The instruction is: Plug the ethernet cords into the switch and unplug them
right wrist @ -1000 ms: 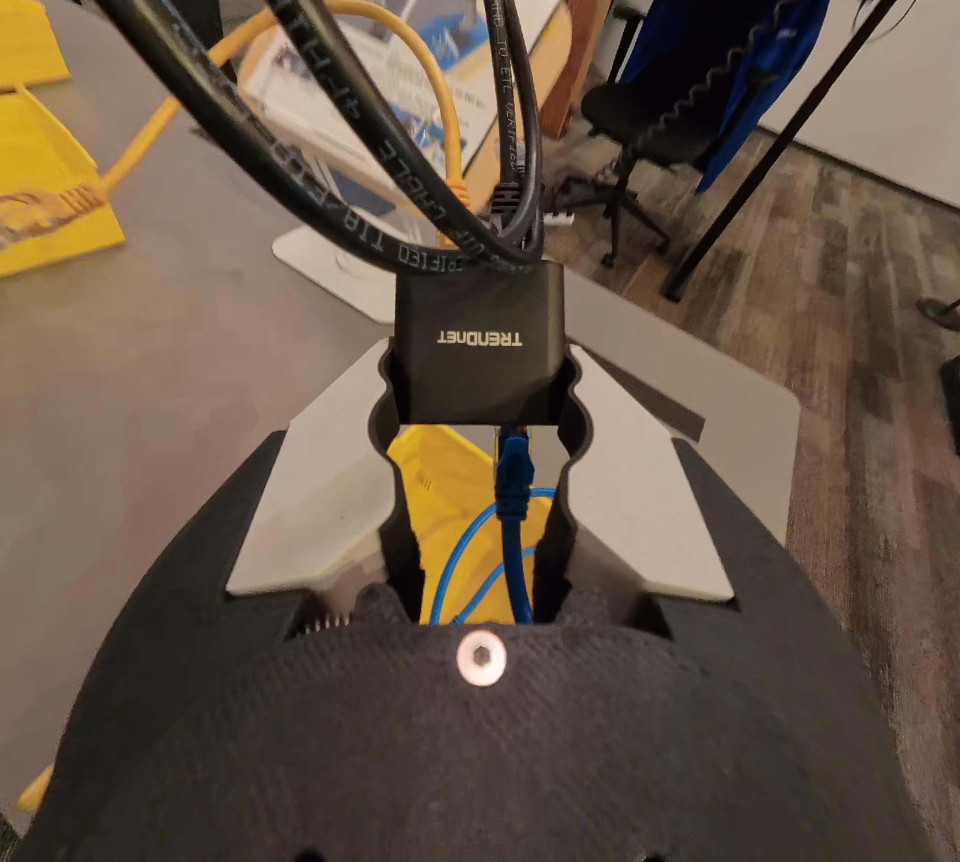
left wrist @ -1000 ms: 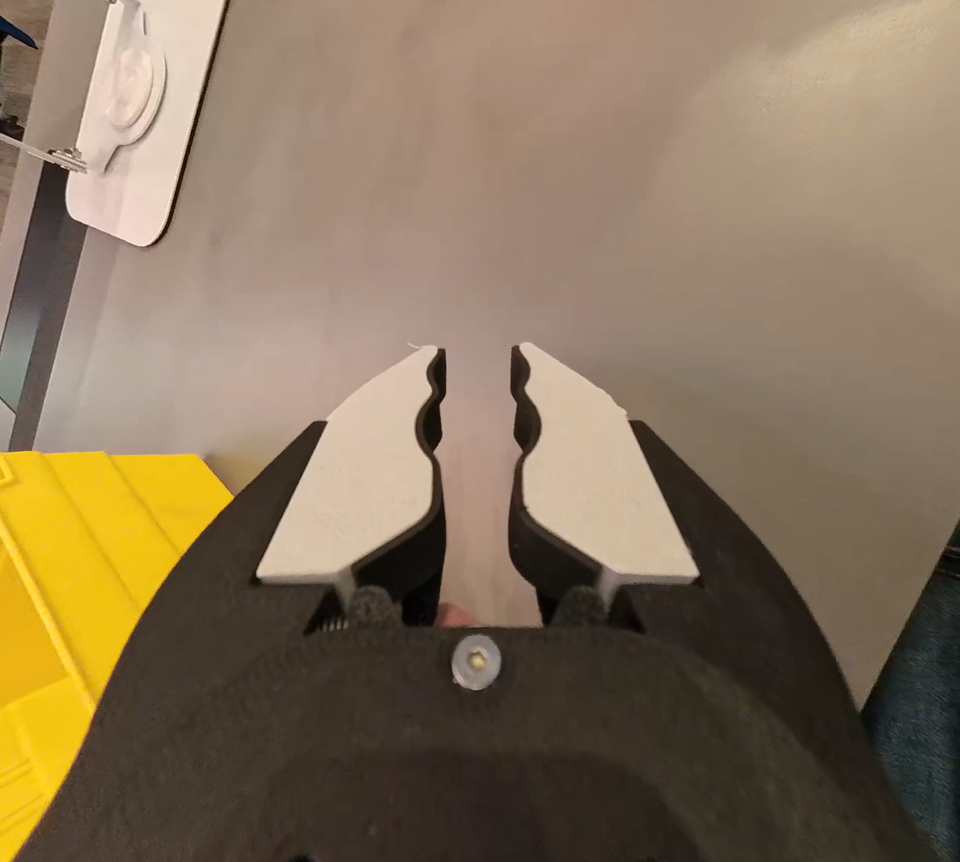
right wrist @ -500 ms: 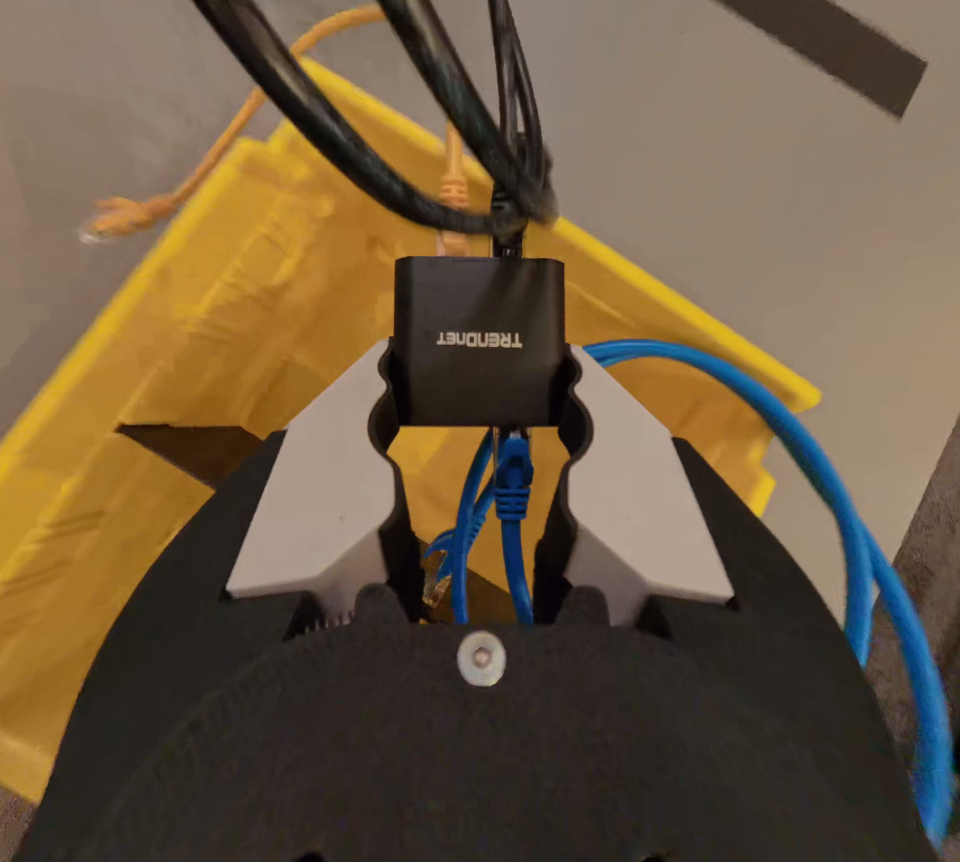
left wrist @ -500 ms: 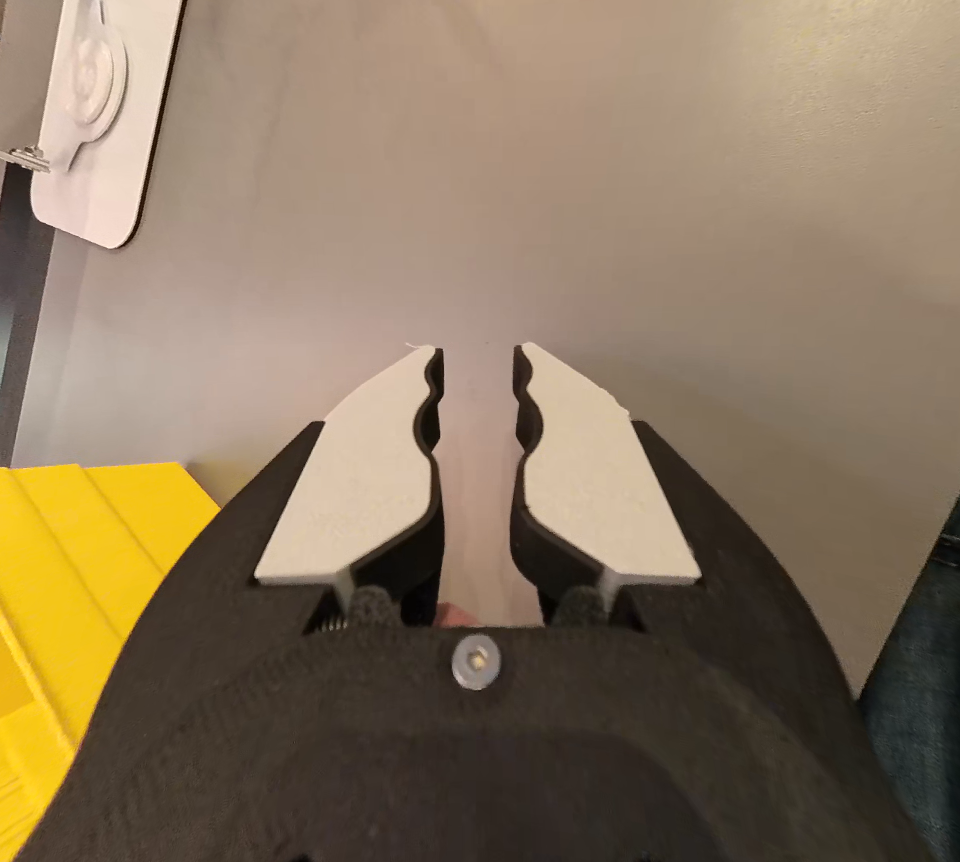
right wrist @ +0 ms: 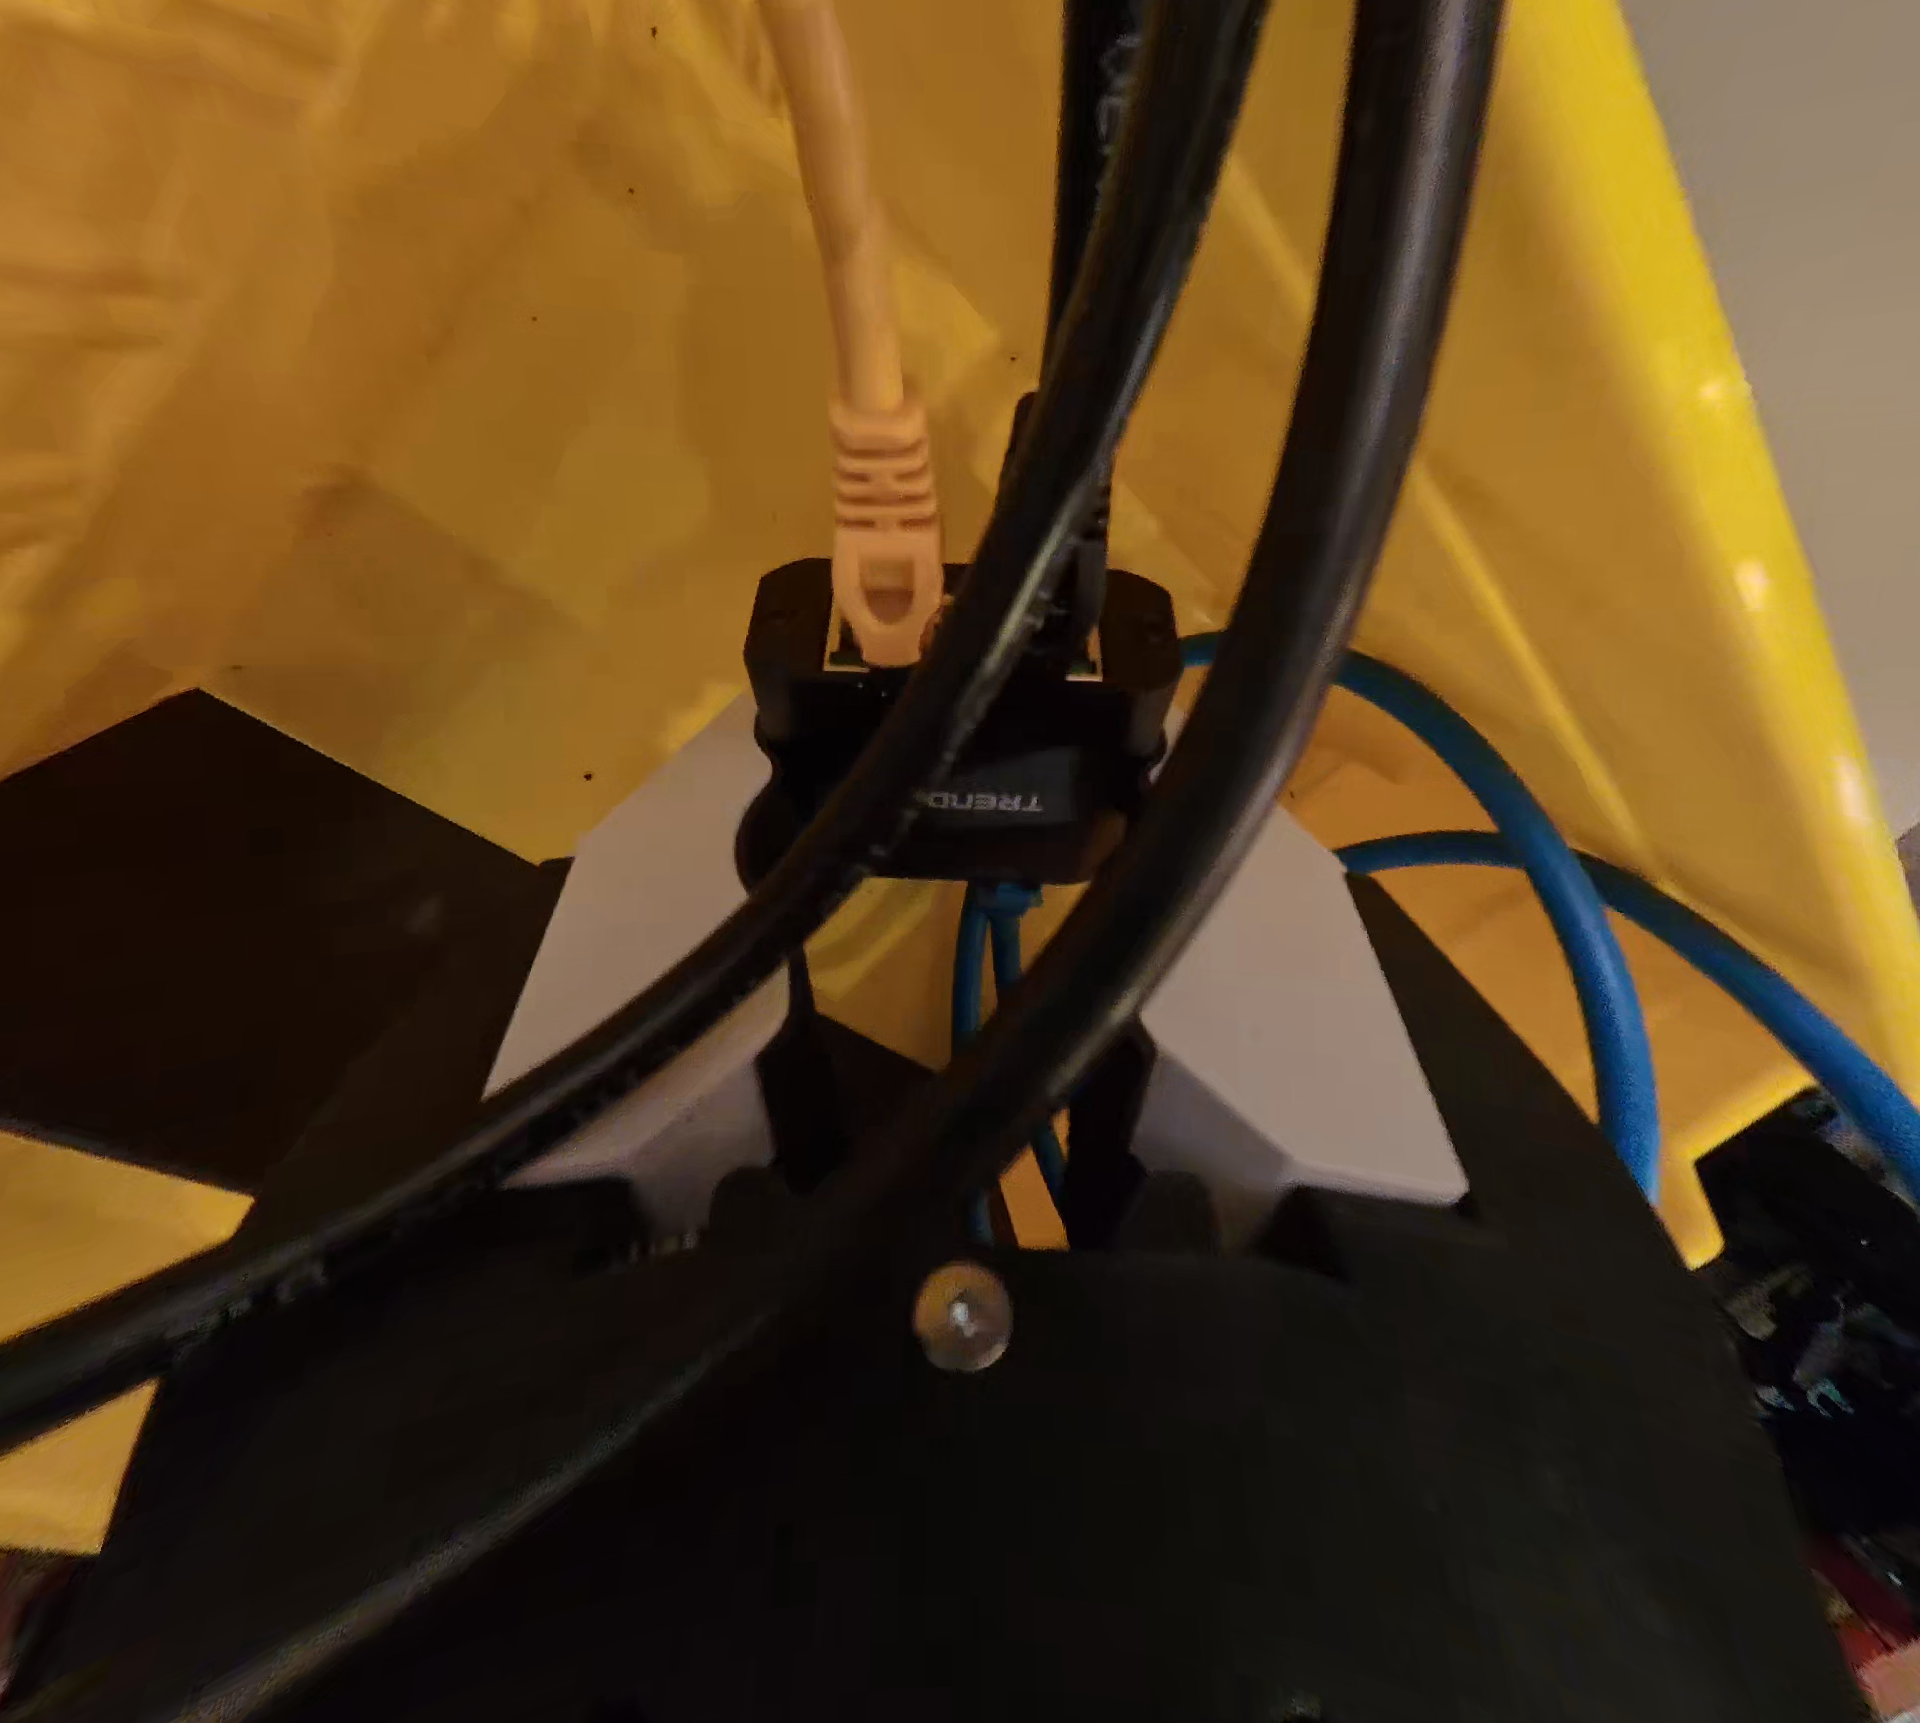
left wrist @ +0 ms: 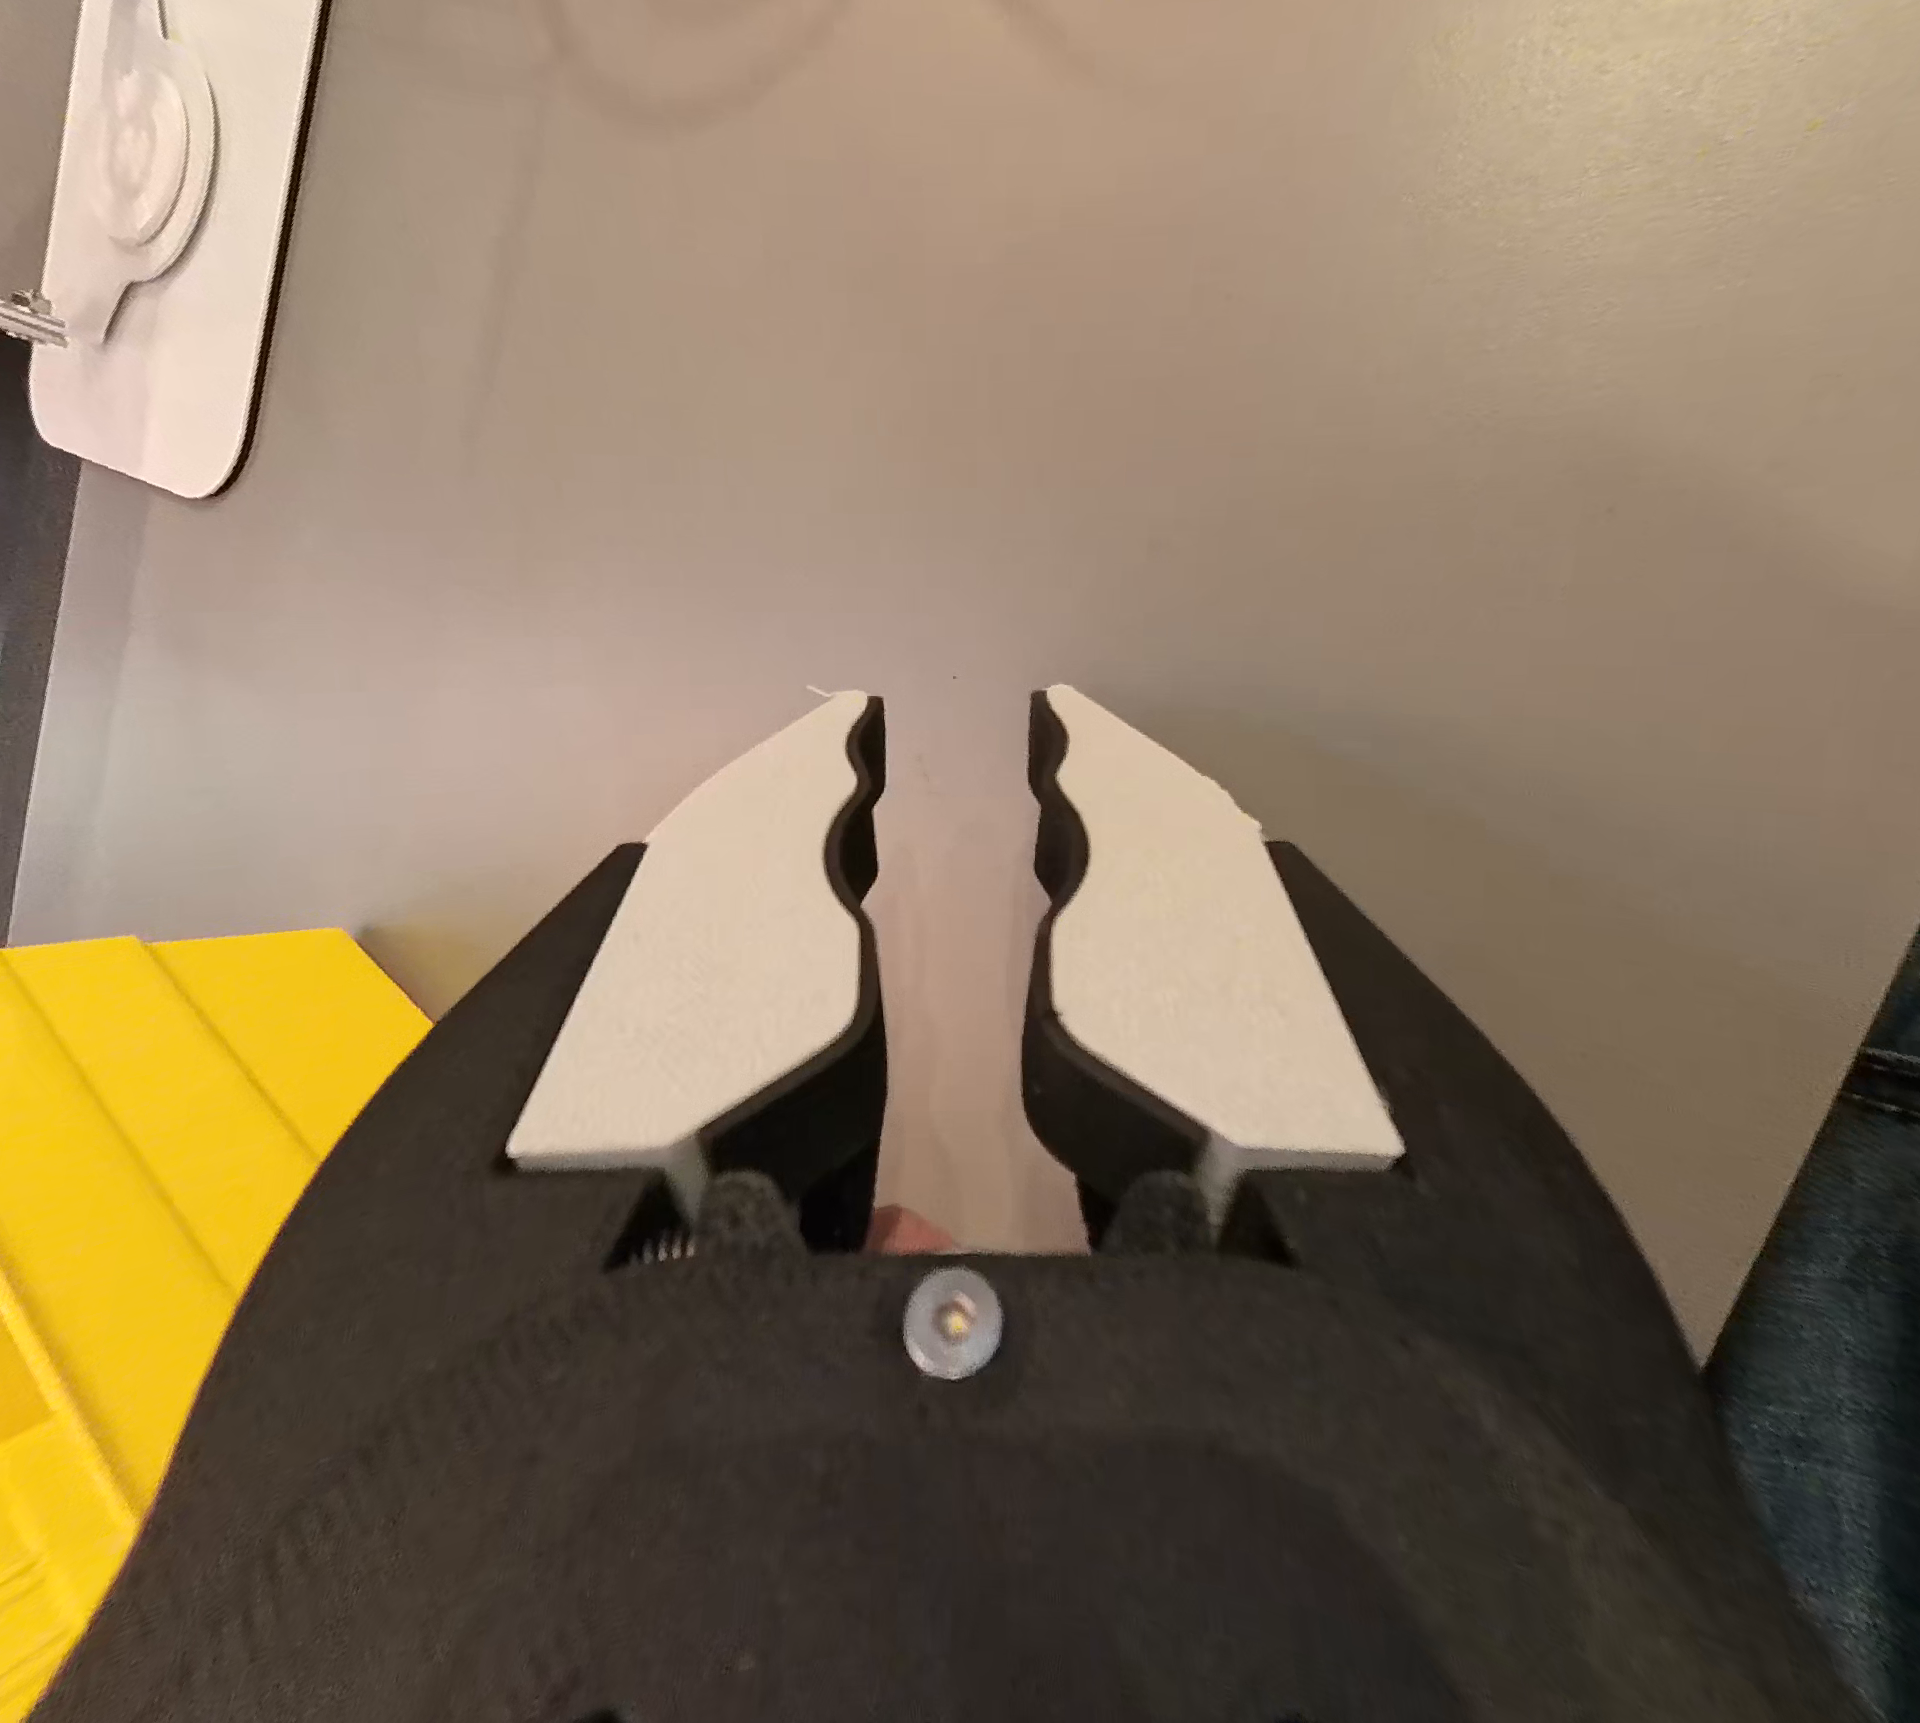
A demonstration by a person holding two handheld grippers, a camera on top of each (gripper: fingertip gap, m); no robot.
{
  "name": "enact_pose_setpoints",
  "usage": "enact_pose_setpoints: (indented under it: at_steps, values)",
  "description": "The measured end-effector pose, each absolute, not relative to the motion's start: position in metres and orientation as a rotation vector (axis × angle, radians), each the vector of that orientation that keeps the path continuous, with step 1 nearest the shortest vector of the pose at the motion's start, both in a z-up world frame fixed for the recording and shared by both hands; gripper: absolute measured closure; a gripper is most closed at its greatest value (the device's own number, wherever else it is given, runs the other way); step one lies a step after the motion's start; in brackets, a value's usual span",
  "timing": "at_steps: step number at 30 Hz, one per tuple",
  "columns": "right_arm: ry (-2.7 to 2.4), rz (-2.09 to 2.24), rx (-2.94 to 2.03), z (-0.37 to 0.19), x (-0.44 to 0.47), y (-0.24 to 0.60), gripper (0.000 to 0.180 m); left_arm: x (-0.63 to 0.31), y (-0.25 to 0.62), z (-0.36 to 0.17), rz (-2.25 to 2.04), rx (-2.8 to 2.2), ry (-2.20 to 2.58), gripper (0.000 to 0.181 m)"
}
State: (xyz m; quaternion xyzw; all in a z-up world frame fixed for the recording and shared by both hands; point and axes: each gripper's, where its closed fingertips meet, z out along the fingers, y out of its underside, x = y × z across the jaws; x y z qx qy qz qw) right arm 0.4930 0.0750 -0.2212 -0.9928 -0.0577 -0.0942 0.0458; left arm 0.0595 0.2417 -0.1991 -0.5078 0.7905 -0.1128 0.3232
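My right gripper [right wrist: 956,806] is shut on the small black switch [right wrist: 961,697] and holds it low over the inside of a yellow bin [right wrist: 364,323]. A yellow ethernet cord [right wrist: 878,489] and black cords [right wrist: 1143,323] are plugged into the switch's far side. The black cords loop back across the gripper. A blue cord [right wrist: 1579,894] enters the switch's near side between the fingers and curls off to the right. My left gripper [left wrist: 956,717] is open and empty above the bare grey table [left wrist: 1143,323]. The switch and cords do not show in the left wrist view.
In the left wrist view a yellow bin [left wrist: 156,1154] sits at the lower left. A white flat stand base [left wrist: 177,167] lies at the table's far left edge. A person's jeans [left wrist: 1849,1361] show at the right edge. Left tips to right tips: about 45 cm. Measured from the fingertips, the white flat stand base [left wrist: 177,167] is 35 cm or so from the left gripper and 40 cm from the right.
My right gripper has swung down with the switch, from facing the room to close over the yellow bin's inside. The black cords now fall across the gripper. The left gripper has barely moved.
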Motion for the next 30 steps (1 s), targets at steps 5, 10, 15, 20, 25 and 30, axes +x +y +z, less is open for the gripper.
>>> enact_pose_setpoints:
  at_steps: [5, 10, 15, 20, 25, 30]
  values:
    - [-0.192, -0.242, -3.134, -0.218, 0.492, 0.066, 0.117, 0.059, 0.242, -0.198, -0.288, -1.334, 2.076, 0.154]
    - [-0.235, -0.265, -3.127, -0.184, 0.486, 0.063, 0.104, 0.059, 0.242, -0.199, -0.295, -1.344, 2.080, 0.153]
    - [-0.254, -0.415, -3.021, -0.130, 0.482, 0.062, 0.109, 0.059, 0.243, -0.196, -0.280, -1.332, 2.076, 0.152]
    - [-0.137, -0.539, -2.722, -0.055, 0.475, 0.045, 0.113, 0.051, 0.267, -0.160, -0.235, -1.349, 1.970, 0.134]
    - [0.133, -0.579, -2.639, -0.047, 0.501, -0.029, 0.111, 0.011, 0.338, -0.077, -0.182, -1.455, 1.663, 0.121]
    - [0.320, -0.380, -2.638, -0.105, 0.511, -0.077, 0.103, -0.071, 0.419, -0.050, -0.091, -1.704, 1.412, 0.097]
